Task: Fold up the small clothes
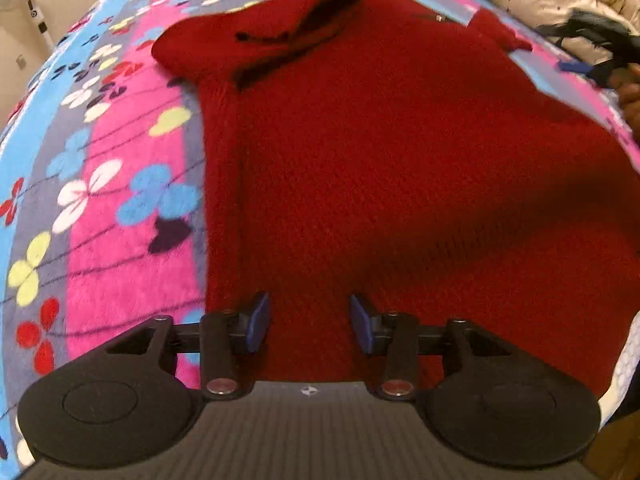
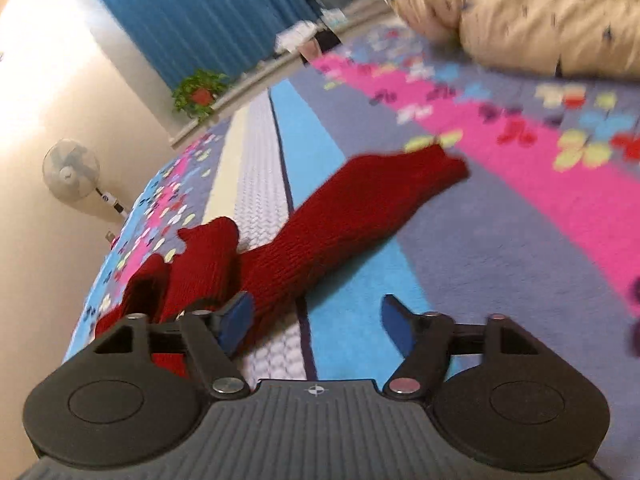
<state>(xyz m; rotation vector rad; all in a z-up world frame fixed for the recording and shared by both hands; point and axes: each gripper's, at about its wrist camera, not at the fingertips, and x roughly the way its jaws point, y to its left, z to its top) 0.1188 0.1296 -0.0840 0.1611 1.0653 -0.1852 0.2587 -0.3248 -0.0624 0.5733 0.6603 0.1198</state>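
Closest in, the left tool (image 1: pixel 310 326) hangs low over the hem end of the red knit sweater (image 1: pixel 380 168), its blue-padded fingers (image 1: pixel 258 322) spread apart with nothing between them but the knit below; whether the pads actually touch the wool is hard to say. The sweater lies flat on the bed's flowered fleece blanket (image 1: pixel 120 200), body running away from the camera, the rolled collar (image 1: pixel 316 4) at the far end and one sleeve folded in across the upper left. Its right edge fades into shadow and the lens curve, so the outline there is hard to follow. Over to the right wrist view: the right tool (image 2: pixel 316 322) is also wide open and empty, hovering above a blue stripe of the blanket (image 2: pixel 500 248), with the sweater's other sleeve (image 2: pixel 360 216) stretched out just beside its left finger (image 2: pixel 236 320), cuff pointing away. This frame is motion-blurred, so the blanket print smears. No brand or writing can be read anywhere; only a small crosshair mark sits on each tool's body. Farther out, a cream puffy jacket (image 2: pixel 520 12) is heaped at the bed's far edge, cut off by the frame. Beyond stand a pedestal fan (image 2: pixel 72 172), a potted plant (image 2: pixel 200 94) and blue curtains (image 2: pixel 200 8).
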